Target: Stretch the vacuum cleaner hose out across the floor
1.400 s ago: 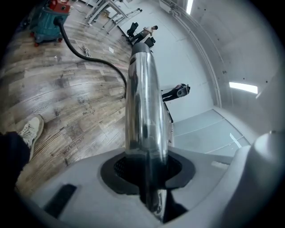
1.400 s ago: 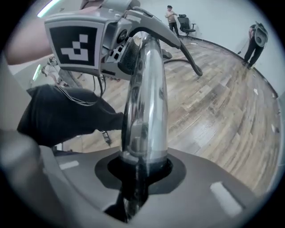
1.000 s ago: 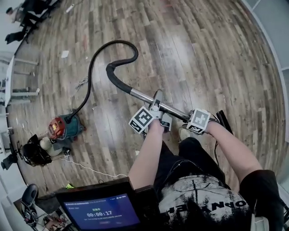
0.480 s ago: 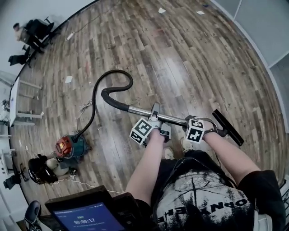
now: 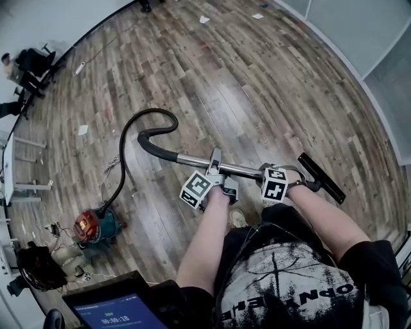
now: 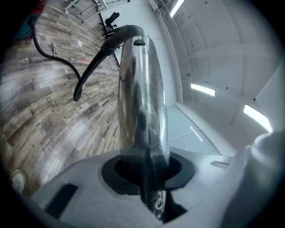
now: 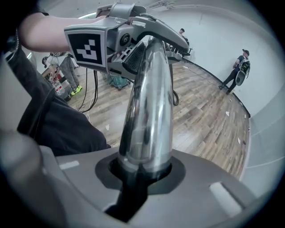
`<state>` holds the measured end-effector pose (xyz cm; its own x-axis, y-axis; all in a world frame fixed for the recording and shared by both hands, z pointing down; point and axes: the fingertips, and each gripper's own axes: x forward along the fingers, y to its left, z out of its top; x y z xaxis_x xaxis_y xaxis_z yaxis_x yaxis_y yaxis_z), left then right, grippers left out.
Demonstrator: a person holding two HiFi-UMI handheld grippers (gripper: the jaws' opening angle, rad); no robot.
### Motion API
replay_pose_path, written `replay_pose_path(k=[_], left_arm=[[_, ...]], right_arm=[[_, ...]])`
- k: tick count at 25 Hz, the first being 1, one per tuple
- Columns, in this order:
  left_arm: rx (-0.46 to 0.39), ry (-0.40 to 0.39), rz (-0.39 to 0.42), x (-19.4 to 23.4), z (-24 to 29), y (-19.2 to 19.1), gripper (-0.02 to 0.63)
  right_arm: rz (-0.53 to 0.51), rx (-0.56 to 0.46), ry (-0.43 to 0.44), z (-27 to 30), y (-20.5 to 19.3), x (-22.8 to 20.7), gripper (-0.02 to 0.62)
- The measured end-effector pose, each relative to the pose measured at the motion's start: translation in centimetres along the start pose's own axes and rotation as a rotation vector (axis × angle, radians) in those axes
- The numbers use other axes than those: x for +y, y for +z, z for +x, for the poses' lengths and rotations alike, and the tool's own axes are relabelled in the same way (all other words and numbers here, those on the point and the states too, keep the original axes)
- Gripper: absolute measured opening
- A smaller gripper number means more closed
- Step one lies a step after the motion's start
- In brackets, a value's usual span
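Wood-plank floor [image 5: 257, 96], mixed brown and grey boards, fills most of the head view. White wall [image 5: 58, 19] upper left, pale grey panels [image 5: 366, 38] upper right. Paper scraps [image 5: 83, 129] lie on the floor. White desk [image 5: 8, 168] at the left edge, dark chairs [image 5: 29, 64] near the far wall. Pile of bags [image 5: 35, 266] lower left. Strip lights [image 6: 202, 90] lit on a white ceiling. Person with backpack [image 7: 238, 71] stands by the curved wall.

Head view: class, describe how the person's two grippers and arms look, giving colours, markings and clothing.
The left gripper and right gripper are grey plastic, each bearing a white cube with black square markers. Arms are bare below the short sleeves of a black T-shirt with white print.
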<state>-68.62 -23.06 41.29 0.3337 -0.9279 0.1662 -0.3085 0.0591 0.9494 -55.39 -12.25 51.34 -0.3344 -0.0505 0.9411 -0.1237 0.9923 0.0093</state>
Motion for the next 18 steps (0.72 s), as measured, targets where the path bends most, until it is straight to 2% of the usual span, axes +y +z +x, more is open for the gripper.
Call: replay_pose_path(k=[7,9,14,18], left_arm=[[-0.086,-0.068,0.031,-2.1,0.1,1.3,0.087],[-0.109,-0.051,0.035,-2.5,0.6,1.0,0.084],[-0.191,0.025,0.052,-4.1,0.7,-3.9,0.083],[-0.255,0.087,0.051,-5.2,0.6,-6.3,0.083]], right_arm=[[0.015,-0.050,0.161,-0.8,0.9,0.7,0.080],[-0.014,-0.061,0.186,-1.3,0.4,-0.1,0.080],[-0.125,-0.095,0.250,-3.1,-4.8,-0.8,0.080],[-0.193,-0.109,0.328,-4.9,-7.3,-0.8,0.080]])
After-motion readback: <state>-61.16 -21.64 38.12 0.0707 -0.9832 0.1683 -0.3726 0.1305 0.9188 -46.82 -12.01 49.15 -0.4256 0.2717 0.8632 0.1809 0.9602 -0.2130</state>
